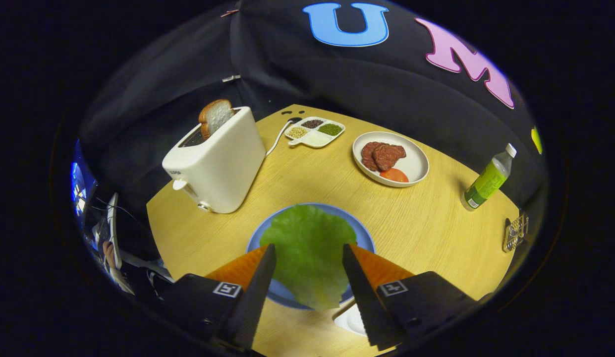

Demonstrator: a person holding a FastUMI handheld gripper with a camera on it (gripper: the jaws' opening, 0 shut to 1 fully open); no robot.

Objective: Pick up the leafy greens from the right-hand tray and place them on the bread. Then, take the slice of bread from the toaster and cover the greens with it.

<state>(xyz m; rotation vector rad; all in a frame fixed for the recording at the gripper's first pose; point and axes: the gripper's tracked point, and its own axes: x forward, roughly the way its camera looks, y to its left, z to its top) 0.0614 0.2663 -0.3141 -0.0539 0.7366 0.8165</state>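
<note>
Between my two fingers, nearest the lens, lies the lettuce leaf [309,253], spread over the blue plate [363,237] at the table's near edge; its long axis runs straight away from me. My gripper [308,253] stands wide open, fingers on either side of the leaf, gripping nothing. Whether bread sits under the leaf I cannot tell, since the green hides it.

I judge the greens step done, so the next move turns on the toaster [215,166], which stands to the left and beyond my fingers, near the table's left edge. The bread slice [215,117] pokes up out of its slot, upright, so I would expect to come down on it from above. I see nothing standing between the plate and the toaster.

Moving right, a divided dish of beans [314,131] sits at the far edge, with the toaster's cord [276,141] trailing beside it. Next comes a white plate [416,166] with meat slices [382,155] and a tomato slice [394,174]. A green-labelled bottle [487,181] stands near the right edge, well apart from my path.
</note>
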